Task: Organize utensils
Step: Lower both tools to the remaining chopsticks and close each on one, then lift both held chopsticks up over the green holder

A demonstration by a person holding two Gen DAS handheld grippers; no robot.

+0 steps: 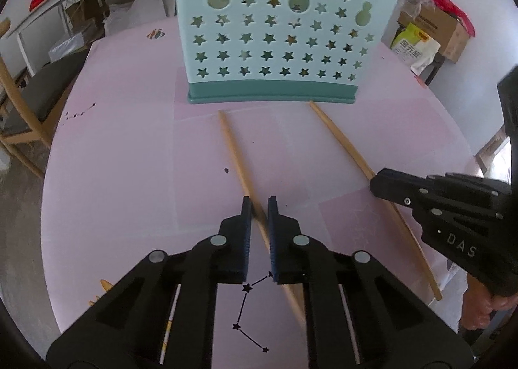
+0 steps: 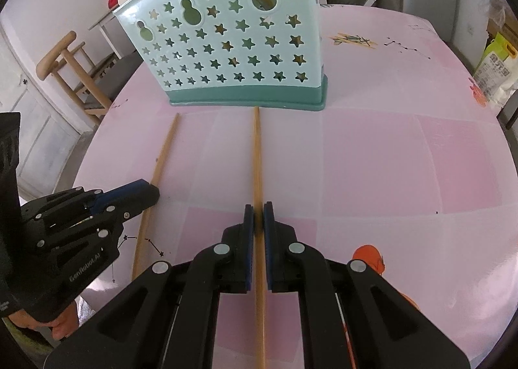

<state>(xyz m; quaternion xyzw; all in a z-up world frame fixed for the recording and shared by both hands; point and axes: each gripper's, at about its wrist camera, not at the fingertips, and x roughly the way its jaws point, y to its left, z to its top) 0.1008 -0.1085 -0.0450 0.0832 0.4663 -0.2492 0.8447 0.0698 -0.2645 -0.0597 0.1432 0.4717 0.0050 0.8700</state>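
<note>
Left wrist view: each gripper [image 1: 258, 203] [image 2: 258, 210] clamps a chopstick [image 1: 233, 148] [image 2: 257, 155]; both should lift level, clearing the holder [image 1: 268, 32].

Your tabletop [image 1: 129, 174] is round, covered in a pink cloth with printed constellation lines and small cartoon marks. On it stands your teal utensil holder [image 1: 275, 45], upright, star cut-outs across its wall, darker green base flat on the cloth. Two wooden chopsticks lie in front of it: left chopstick [image 1: 233, 155] and right chopstick [image 1: 343, 139], apart, both running from near the holder's base toward you. The right one's far tip sits just beside the base; in the right wrist view it looks touching.
</note>
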